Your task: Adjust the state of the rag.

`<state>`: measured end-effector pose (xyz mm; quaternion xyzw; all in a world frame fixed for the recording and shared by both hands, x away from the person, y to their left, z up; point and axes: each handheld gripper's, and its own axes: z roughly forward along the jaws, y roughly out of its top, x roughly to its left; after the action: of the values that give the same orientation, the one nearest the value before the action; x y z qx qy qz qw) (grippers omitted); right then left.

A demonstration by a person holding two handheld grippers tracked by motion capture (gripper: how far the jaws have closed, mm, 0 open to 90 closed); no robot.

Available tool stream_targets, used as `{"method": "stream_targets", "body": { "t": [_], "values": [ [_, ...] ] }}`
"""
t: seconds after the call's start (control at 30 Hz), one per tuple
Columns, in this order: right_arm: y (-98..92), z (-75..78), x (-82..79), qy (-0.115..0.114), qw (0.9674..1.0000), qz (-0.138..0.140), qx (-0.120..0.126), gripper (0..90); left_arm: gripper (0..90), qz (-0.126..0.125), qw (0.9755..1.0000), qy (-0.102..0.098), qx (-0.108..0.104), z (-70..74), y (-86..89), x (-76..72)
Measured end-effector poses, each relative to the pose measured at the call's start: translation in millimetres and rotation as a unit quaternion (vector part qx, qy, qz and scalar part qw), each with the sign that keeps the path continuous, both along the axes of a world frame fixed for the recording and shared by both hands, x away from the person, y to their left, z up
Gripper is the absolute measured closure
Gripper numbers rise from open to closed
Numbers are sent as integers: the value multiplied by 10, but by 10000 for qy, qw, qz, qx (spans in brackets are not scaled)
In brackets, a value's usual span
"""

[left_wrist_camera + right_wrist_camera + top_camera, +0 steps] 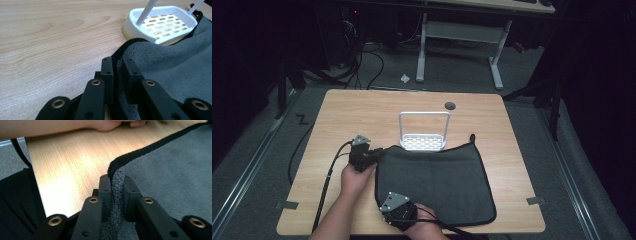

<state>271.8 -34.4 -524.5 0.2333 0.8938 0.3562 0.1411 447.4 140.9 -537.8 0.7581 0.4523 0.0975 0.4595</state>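
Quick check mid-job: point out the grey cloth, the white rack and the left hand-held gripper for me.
grey cloth (442,177), high view, on its flat middle.
white rack (162,26), left gripper view, on its slotted base.
left hand-held gripper (117,66), left gripper view, midway between its fingertips, pinched on the cloth's black-trimmed edge.

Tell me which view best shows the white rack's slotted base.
The left gripper view: the white rack sits close, slots clear, overlapping the grey cloth. The high view shows its whole handle but small. The right gripper view gives cloth and table.

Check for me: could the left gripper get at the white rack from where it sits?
Probably not yet: the left gripper is clamped on the grey cloth edge. The white rack stands just ahead with bare table between.
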Motion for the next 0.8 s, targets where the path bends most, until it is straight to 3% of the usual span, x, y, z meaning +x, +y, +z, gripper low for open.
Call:
{"method": "stream_targets", "body": {
  "t": [0.33,0.5,0.57,0.63,0.7,0.77,0.8],
  "values": [
    [-105,128,-57,-247,9993,126,262,831,874,-27,9998,-165,-125,10,17,-34],
    [-112,128,-41,-321,9986,143,408,830,855,104,9998,-117,-113,27,29,-41],
    [-120,127,-51,-331,9984,173,417,830,801,207,9995,-164,-163,29,28,-43],
    [-122,110,-68,-311,9984,230,424,830,681,206,9995,-236,-56,19,-2,-40],
    [-114,72,-85,-288,9985,293,374,830,578,237,9993,-214,203,15,-60,-16],
    [-99,36,-98,-294,9985,350,306,829,495,211,9982,-57,553,7,-130,18],
    [-95,29,-99,-297,9985,351,292,829,483,157,9975,-132,672,9,-162,9]
  ]
}}
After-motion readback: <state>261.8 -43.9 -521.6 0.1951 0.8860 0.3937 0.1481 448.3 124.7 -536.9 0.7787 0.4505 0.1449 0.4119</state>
